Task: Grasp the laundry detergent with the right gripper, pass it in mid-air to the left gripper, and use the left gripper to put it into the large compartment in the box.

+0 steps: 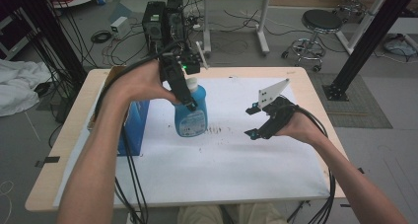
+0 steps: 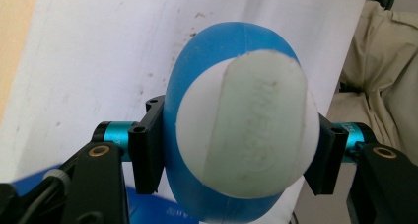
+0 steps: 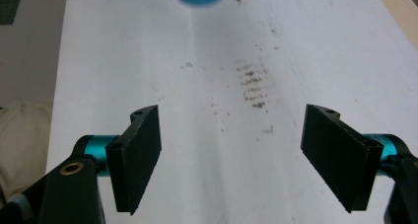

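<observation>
Nearest the person, the right gripper (image 1: 252, 121) hovered over the white paper sheet (image 1: 236, 169) with its jaws spread wide and nothing between them, near a patch of dark smudges (image 3: 252, 86). Farther on, the left gripper (image 1: 190, 105) was clamped from above on the blue plastic bottle with a white cap (image 2: 241, 130), which stood upright over the sheet. Just left of it lay a blue cardboard box (image 1: 135, 118).

Glossy blue plastic bottle (image 1: 191, 116) with matt white cap (image 2: 245, 123); smudged white paper sheet (image 1: 222, 169) on pale wood table (image 1: 74, 125).
</observation>
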`<state>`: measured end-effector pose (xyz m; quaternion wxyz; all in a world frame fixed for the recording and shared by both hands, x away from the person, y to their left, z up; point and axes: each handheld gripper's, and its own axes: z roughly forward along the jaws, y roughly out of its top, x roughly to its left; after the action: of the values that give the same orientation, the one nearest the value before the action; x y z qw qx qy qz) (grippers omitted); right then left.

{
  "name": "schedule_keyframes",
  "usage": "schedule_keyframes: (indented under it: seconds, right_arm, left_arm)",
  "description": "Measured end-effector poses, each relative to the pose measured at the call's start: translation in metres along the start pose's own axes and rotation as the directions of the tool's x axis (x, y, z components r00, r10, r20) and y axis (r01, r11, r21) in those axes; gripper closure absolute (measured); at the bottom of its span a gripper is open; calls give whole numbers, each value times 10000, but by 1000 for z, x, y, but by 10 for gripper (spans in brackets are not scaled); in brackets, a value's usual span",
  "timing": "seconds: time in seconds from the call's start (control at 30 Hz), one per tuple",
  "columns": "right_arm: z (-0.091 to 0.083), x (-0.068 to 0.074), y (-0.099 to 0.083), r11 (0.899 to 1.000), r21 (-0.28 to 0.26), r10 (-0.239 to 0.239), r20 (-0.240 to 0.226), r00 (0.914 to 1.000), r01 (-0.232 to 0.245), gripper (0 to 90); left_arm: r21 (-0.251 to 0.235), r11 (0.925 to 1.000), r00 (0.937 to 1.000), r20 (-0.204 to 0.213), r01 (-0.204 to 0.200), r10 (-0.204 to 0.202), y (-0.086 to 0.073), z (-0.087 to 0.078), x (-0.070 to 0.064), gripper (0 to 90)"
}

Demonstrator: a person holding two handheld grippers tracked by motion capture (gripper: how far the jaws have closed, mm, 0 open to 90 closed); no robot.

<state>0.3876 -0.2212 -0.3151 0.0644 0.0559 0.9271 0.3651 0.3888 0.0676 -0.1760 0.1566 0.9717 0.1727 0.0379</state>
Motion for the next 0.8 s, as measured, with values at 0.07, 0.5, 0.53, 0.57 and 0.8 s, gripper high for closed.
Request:
schedule_keyframes:
  seconds: [0.07, 0.5, 0.53, 0.57, 0.8]
  right_arm:
    - [-5, -1, -4, 9998, 147, 105, 110, 9999, -107, 220]
    - [-32, -2, -33, 9958, 576, 668, 752, 9949, -712, 130]
    - [-34, -3, -34, 9953, 585, 722, 776, 9944, -768, 130]
    - [-35, -3, -36, 9951, 588, 741, 798, 9940, -789, 129]
    - [-35, -5, -47, 9913, 681, 1066, 886, 9903, -1128, 130]
  left_arm:
    - [3, 9998, 9997, -87, 217, -216, -4, -10, 5, 376]
    - [229, 9883, 9858, -780, 1510, -1488, -32, -68, 34, 375]
    - [206, 9873, 9845, -819, 1574, -1552, -34, -73, 36, 376]
    - [145, 9863, 9828, -877, 1644, -1626, -37, -79, 38, 376]
    - [-49, 9771, 9699, -1203, 2126, -2117, -58, -104, 49, 375]
